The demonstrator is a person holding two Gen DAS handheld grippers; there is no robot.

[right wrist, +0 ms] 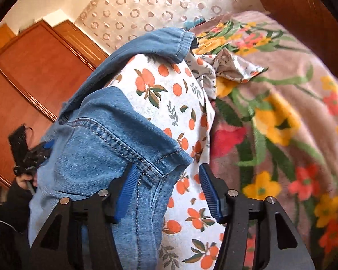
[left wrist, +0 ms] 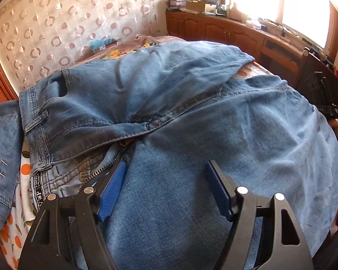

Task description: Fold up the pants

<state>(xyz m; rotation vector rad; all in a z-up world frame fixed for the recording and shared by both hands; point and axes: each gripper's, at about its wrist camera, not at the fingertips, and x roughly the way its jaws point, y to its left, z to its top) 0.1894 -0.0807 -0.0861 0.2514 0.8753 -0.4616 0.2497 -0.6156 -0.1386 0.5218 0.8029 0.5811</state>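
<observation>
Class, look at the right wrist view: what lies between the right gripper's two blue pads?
In the right wrist view, the right gripper stands open; between its pads lie the hemmed end of the jeans and orange-print sheet.

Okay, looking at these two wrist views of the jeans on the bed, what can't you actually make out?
- Left wrist: jeans near end cut off by the bottom edge and left gripper.
- Left wrist: waistband label print too small.
- Right wrist: sheet partly under denim.
- Right wrist: blanket blurred.
- Right gripper: contact with hem unclear.
</observation>
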